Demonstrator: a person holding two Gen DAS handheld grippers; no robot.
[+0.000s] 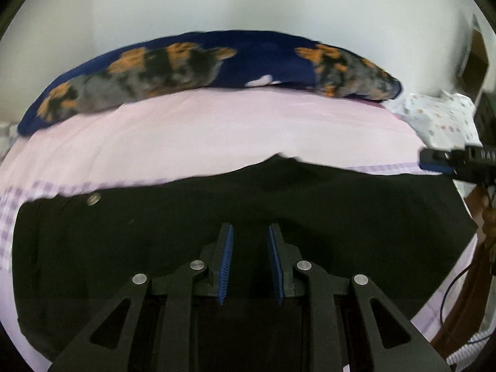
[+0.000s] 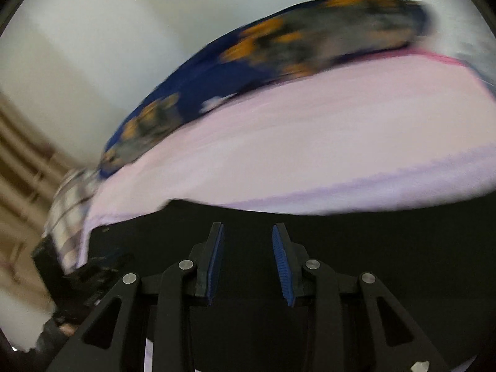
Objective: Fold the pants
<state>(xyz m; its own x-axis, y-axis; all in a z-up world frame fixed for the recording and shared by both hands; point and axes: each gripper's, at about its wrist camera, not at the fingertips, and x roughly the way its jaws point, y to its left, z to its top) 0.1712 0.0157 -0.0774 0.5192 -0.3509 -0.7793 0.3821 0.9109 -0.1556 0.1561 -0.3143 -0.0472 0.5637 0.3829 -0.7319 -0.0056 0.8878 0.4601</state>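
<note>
pink sheet [image 1: 217, 130] covers bed, lilac checked band [image 1: 18, 217] along near edge. navy blanket [image 1: 248, 59] with orange and grey patches bunched along far side of bed, against white wall [image 1: 217, 0]. white spotted fabric [image 1: 440, 117] at right end of bed, beside blanket's end. dark cable [image 1: 449, 291] hangs at right, past bed edge. in right wrist view, blurred: same sheet [image 2: 310, 148], blanket [image 2: 217, 77], checked cloth [image 2: 68, 204] at left end of bed, beige furniture [image 2: 18, 167] beyond.

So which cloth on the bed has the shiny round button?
The black pants, lying nearest the camera. The silver button sits by their left edge; the pink bedsheet and the navy-and-orange blanket have none.
</note>
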